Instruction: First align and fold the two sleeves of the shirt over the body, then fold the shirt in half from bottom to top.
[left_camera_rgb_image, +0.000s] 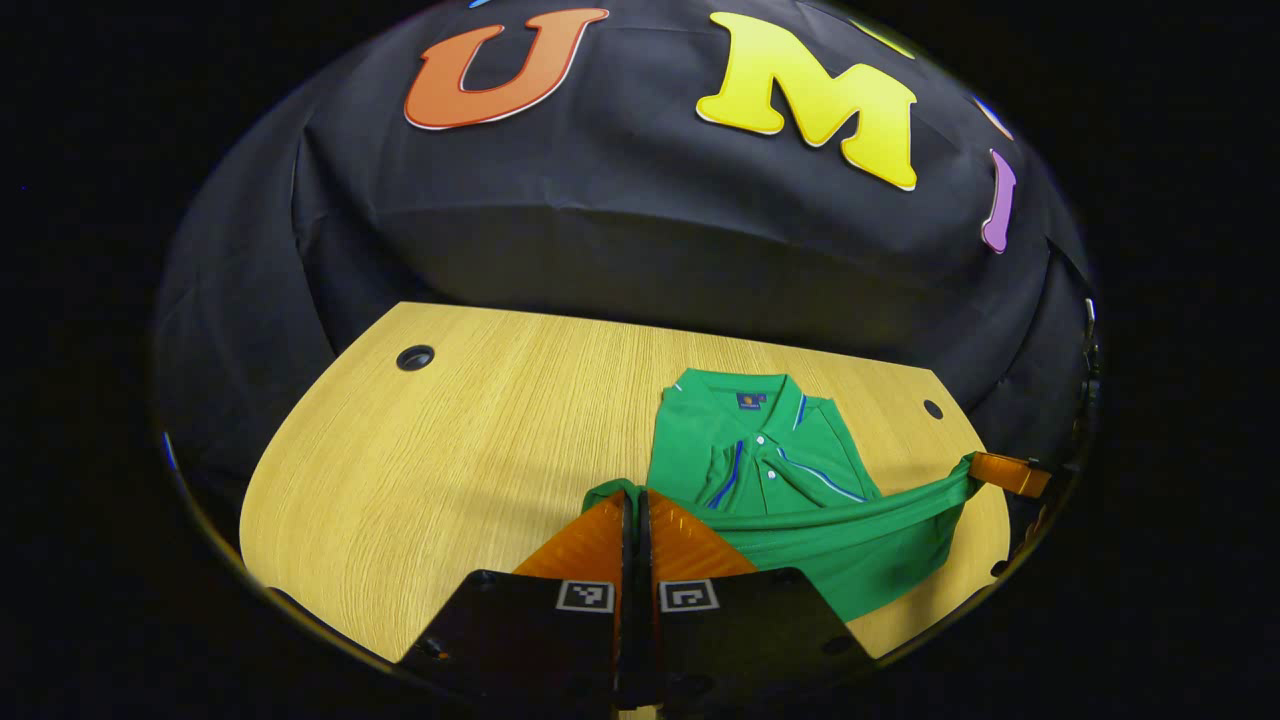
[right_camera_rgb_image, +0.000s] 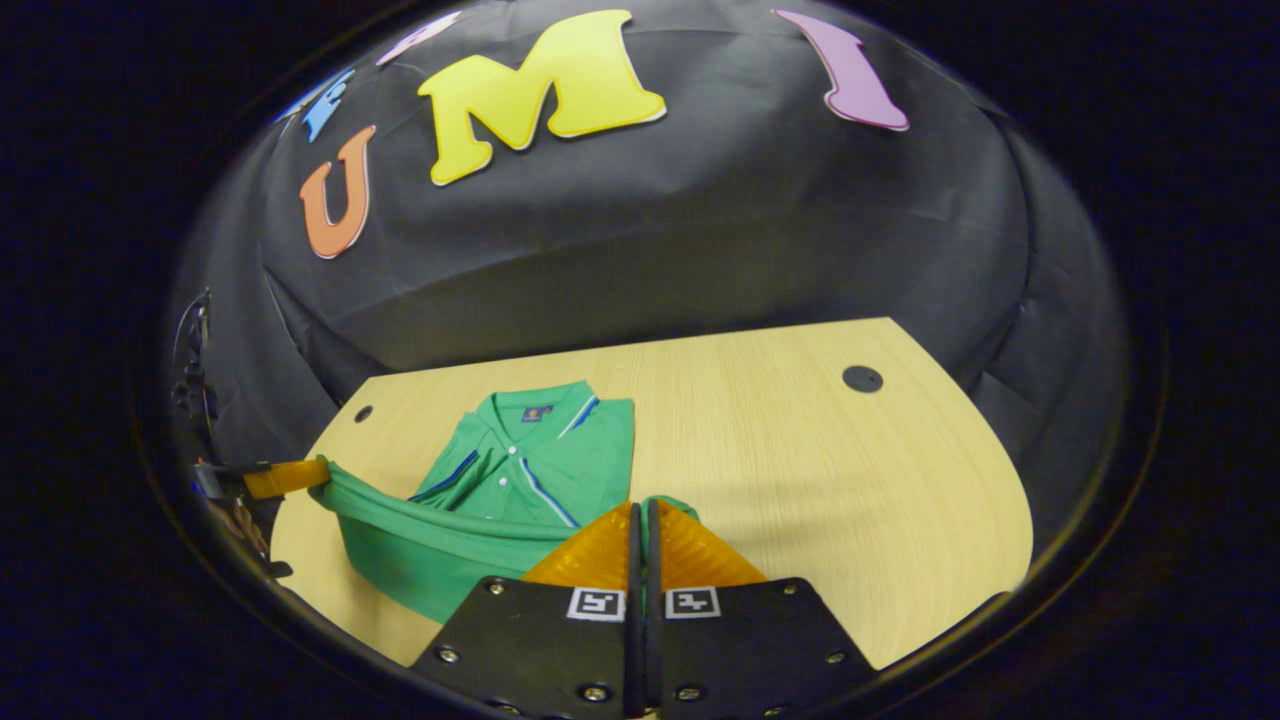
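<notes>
One green polo shirt with blue-and-white trim (left_camera_rgb_image: 770, 470) lies on the light wooden table with two round cable holes (left_camera_rgb_image: 450, 450), right of centre in the left gripper view and lower left in the right gripper view (right_camera_rgb_image: 520, 480), sleeves folded over the body, collar toward the wall. Two grippers: the left gripper (left_camera_rgb_image: 636, 500) at bottom centre is clenched on one hem corner. The right gripper (right_camera_rgb_image: 640, 512) likewise pinches the other corner, hem apparently stretched taut and lifted between them.
</notes>
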